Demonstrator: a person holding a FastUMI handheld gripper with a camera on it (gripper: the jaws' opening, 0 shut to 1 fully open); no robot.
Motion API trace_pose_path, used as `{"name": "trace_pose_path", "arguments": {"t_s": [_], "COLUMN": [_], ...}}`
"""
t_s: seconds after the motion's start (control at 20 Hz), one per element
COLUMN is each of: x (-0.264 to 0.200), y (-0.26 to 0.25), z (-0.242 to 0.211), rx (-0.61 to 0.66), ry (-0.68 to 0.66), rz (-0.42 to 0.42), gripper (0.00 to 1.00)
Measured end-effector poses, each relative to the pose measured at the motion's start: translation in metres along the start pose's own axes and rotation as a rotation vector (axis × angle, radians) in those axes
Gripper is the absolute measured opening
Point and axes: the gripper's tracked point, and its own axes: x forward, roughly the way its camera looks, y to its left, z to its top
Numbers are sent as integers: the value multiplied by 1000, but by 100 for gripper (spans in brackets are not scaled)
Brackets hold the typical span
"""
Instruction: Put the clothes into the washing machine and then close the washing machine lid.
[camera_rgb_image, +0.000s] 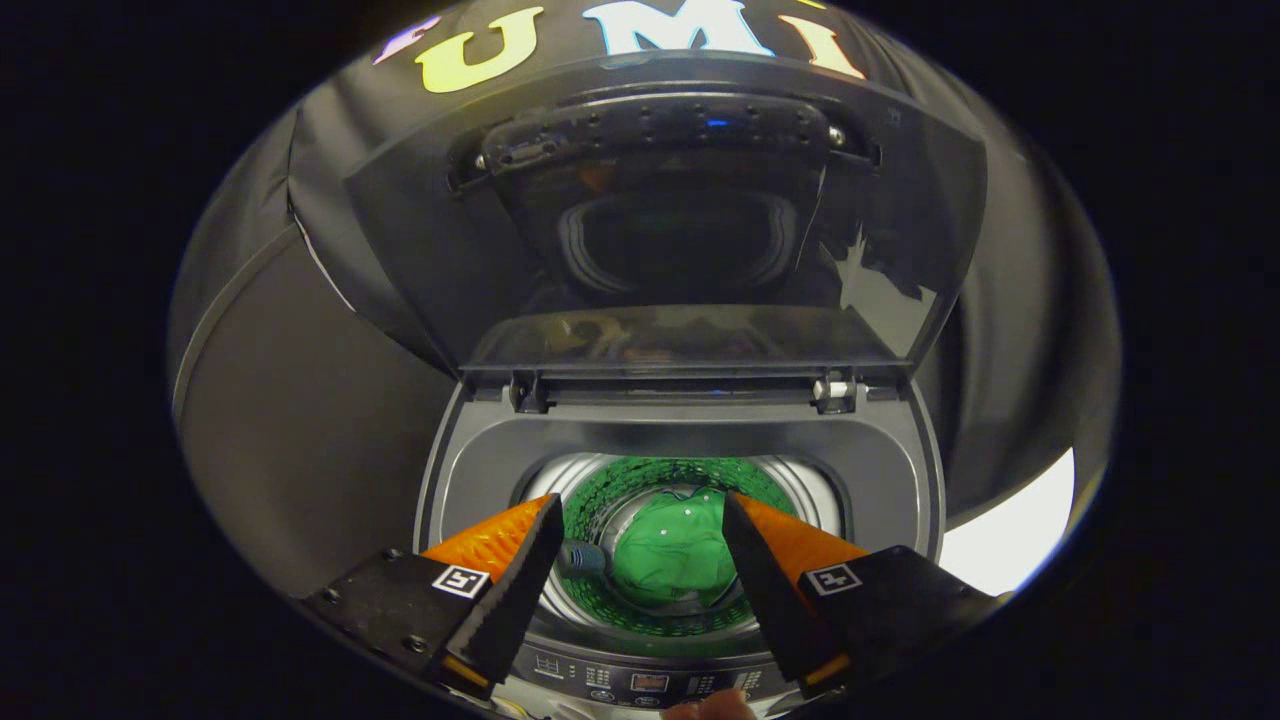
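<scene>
A top-loading washing machine (880, 470) stands below me with its dark glass lid (660, 210) raised upright at the back. Down in the steel drum (800, 495) lies a green garment (672, 555), bunched at the bottom. My gripper (640, 515) hovers above the drum mouth, open, with nothing between its fingers; the green garment shows in the gap between them, well below. The lid's handle bar (660, 130) runs along its upper edge.
The machine's control panel (650, 685) runs along the front rim under the fingers, with a fingertip of a person (712, 708) just in front of it. Black cloth walls surround the machine. A bright white patch (1010, 540) shows to the machine's right.
</scene>
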Motion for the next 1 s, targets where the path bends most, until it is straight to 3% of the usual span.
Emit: {"name": "trace_pose_path", "arguments": {"t_s": [0.35, 0.6, 0.85, 1.0], "x": [-52, -109, -150, -156], "y": [21, 37, 36, 34], "z": [64, 135, 191, 210], "rx": [-19, -59, -109, -105], "ry": [-187, -367, -512, -533], "rz": [61, 93, 60, 45], "gripper": [99, 98, 98, 98]}}
